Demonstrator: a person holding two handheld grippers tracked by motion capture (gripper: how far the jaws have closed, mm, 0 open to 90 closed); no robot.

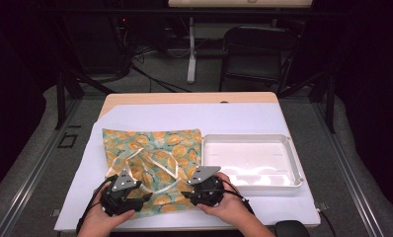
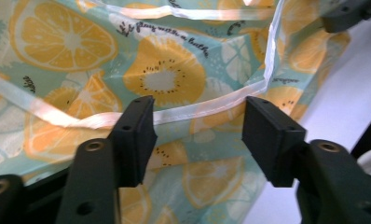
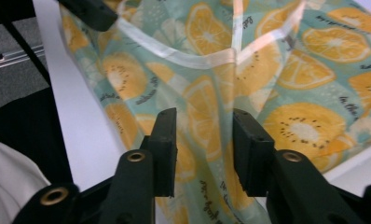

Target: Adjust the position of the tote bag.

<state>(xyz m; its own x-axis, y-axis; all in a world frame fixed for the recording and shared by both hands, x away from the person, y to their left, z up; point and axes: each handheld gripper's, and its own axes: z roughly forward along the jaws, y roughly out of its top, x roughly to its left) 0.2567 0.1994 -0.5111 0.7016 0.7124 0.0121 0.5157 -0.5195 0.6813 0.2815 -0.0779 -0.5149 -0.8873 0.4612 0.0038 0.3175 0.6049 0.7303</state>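
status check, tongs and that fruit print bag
Left tongs open over the bag's white strap. Right tongs open, bag fabric between the jaws, ungripped. White tray beside, not in the way.

light falls from above onto the table point(image 1: 263, 98), bright at centre, while the room around it sinks into near black. glare washes out the white tray point(image 1: 293, 160) floor. the high view is soft and grainy. in both gripper views the near black jaws blur slightly, and the satin trim on the fruit-print cloth point(image 2: 165, 74) gleams.
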